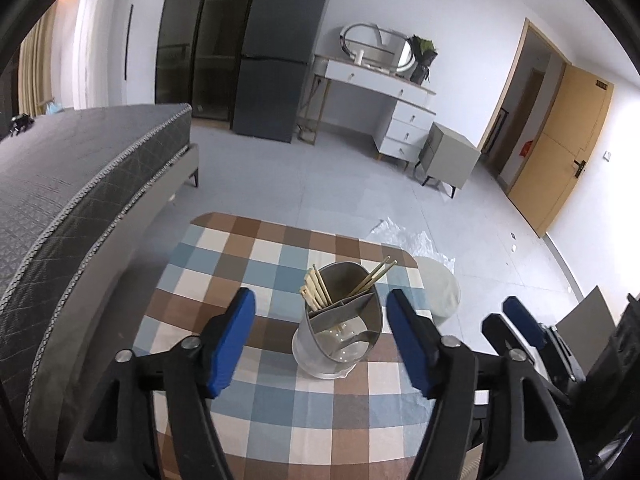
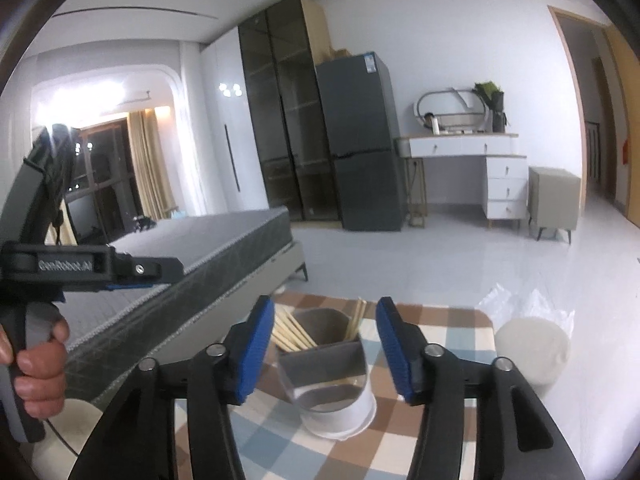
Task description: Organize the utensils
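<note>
A grey utensil holder point(image 1: 340, 332) with divided compartments stands upright on the checked tablecloth point(image 1: 240, 248). One bunch of wooden chopsticks point(image 1: 316, 290) leans in its rear left compartment, and a few more point(image 1: 372, 278) lean at the rear right. My left gripper point(image 1: 320, 296) is open above and in front of the holder, with nothing between its blue pads. My right gripper point(image 2: 325, 302) is also open and empty, with the holder point(image 2: 324, 364) and chopsticks point(image 2: 292, 334) showing between its fingers further off. A hand point(image 2: 40, 372) grips the left tool's handle.
A grey bed point(image 1: 80, 184) runs close along the table's left side. A white round stool point(image 1: 440, 288) stands just off the table's far right corner, with a clear plastic sheet point(image 1: 404, 238) on the floor behind it. A fridge, a dresser and a bedside cabinet point(image 1: 448, 156) line the far wall.
</note>
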Available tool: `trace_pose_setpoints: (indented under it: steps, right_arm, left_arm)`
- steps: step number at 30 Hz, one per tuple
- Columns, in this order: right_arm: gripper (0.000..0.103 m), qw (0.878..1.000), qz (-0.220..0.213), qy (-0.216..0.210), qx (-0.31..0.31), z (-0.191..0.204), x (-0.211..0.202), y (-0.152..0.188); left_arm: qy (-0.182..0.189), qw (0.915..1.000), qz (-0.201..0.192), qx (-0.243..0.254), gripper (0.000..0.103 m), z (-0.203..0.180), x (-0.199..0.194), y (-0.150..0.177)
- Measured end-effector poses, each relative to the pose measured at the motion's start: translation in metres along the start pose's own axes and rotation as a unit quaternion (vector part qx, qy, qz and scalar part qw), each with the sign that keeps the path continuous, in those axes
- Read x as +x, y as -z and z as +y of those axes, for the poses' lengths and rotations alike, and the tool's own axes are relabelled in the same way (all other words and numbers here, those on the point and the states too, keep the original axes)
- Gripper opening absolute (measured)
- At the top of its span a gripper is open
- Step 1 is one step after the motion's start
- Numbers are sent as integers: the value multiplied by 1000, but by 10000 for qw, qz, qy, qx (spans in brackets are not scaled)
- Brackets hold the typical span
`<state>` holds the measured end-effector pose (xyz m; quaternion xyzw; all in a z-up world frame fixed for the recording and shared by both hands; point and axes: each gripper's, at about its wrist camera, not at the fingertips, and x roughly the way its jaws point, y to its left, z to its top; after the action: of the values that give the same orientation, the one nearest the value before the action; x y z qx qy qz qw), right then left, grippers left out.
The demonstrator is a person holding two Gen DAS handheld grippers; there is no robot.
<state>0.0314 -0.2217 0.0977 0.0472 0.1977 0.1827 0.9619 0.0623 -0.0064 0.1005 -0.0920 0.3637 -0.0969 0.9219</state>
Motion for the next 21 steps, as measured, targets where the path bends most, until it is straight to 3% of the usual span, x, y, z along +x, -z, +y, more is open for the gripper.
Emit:
trace_pose_setpoints:
  steps: [7, 14, 21]
  right_arm:
    - [73, 9996, -270, 52, -33, 13, -31, -2]
    - [102, 9983, -496, 291, -29, 20, -50, 15]
    - [103, 9971, -587, 472, -50, 23, -62, 39]
  left_arm:
    - [-237, 9986, -434, 172, 83, -1, -23, 17]
    - [-564, 9928, -1034, 239, 102, 6, -38, 45]
    - [-926, 9864, -1341, 193, 102, 14, -30, 74]
